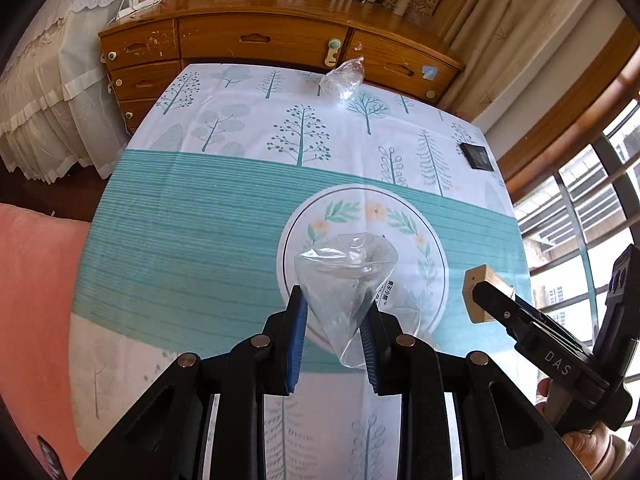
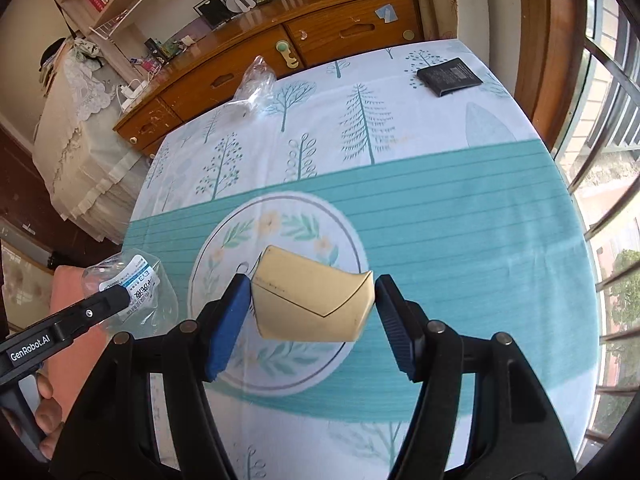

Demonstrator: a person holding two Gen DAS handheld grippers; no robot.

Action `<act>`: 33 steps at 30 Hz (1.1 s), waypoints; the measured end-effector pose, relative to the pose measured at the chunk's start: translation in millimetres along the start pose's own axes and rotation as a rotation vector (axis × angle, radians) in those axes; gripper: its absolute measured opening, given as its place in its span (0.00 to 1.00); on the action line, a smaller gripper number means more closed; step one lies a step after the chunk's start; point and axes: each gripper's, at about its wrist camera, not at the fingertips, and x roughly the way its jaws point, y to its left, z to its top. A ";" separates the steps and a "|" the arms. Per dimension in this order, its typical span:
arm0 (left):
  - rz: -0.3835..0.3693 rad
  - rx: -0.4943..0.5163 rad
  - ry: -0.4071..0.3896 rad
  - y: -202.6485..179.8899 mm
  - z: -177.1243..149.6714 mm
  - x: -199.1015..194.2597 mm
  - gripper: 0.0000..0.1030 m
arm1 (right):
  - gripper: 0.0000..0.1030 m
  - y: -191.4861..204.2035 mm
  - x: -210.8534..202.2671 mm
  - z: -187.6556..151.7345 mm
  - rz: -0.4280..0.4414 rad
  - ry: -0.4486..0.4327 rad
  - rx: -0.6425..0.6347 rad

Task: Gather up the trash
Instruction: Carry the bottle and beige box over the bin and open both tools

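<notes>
My left gripper (image 1: 336, 300) is shut on a crumpled clear plastic wrapper (image 1: 346, 272), held in the air above the round floral print on the tablecloth (image 1: 192, 232). In the right wrist view the same wrapper (image 2: 132, 284) shows a white label at the lower left. My right gripper (image 2: 312, 284) is shut on a tan cardboard box (image 2: 312, 300), also lifted over the table; the left wrist view shows this box (image 1: 478, 292) at the right. A second crumpled clear plastic bag (image 1: 344, 78) (image 2: 254, 84) lies at the table's far edge. A flat black packet (image 1: 476, 156) (image 2: 450, 76) lies at the far right corner.
A wooden dresser (image 1: 260, 40) (image 2: 248, 60) stands just behind the table, with small items on its top. A barred window (image 1: 580, 208) (image 2: 608, 120) runs along the right. A pink cushion (image 1: 36, 300) is at the left, and a lace-covered bed (image 1: 52, 92) beyond it.
</notes>
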 end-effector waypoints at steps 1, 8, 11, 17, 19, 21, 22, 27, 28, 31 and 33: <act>-0.009 0.015 -0.005 4.7 -12.7 -12.0 0.24 | 0.59 6.3 -13.3 -16.5 -0.001 -0.008 0.005; -0.058 0.109 -0.025 41.0 -112.2 -92.7 0.24 | 0.59 53.3 -98.3 -135.8 -0.013 -0.074 0.045; -0.066 0.147 -0.020 55.8 -154.5 -118.4 0.24 | 0.59 70.8 -125.7 -189.0 -0.013 -0.089 0.064; -0.072 0.214 0.061 70.8 -235.1 -141.8 0.24 | 0.59 100.4 -157.8 -281.8 -0.030 -0.014 0.060; -0.067 0.238 0.089 71.3 -258.1 -141.8 0.24 | 0.59 104.0 -163.5 -306.5 -0.040 0.026 0.061; -0.058 0.255 0.119 70.7 -277.8 -135.7 0.24 | 0.59 103.7 -166.7 -325.7 -0.052 0.057 0.067; -0.052 0.261 0.135 71.1 -288.3 -131.1 0.24 | 0.59 102.0 -165.6 -331.9 -0.060 0.071 0.066; -0.013 0.276 0.222 69.4 -330.3 -87.3 0.24 | 0.59 79.3 -145.9 -368.8 -0.097 0.138 0.097; 0.001 0.285 0.235 68.2 -338.4 -75.4 0.24 | 0.59 70.6 -136.6 -373.6 -0.101 0.152 0.112; 0.034 0.308 0.266 64.8 -361.2 -35.2 0.24 | 0.59 46.0 -105.2 -395.8 -0.111 0.177 0.151; 0.044 0.315 0.283 66.3 -375.9 -5.1 0.24 | 0.59 28.9 -81.4 -413.3 -0.111 0.187 0.174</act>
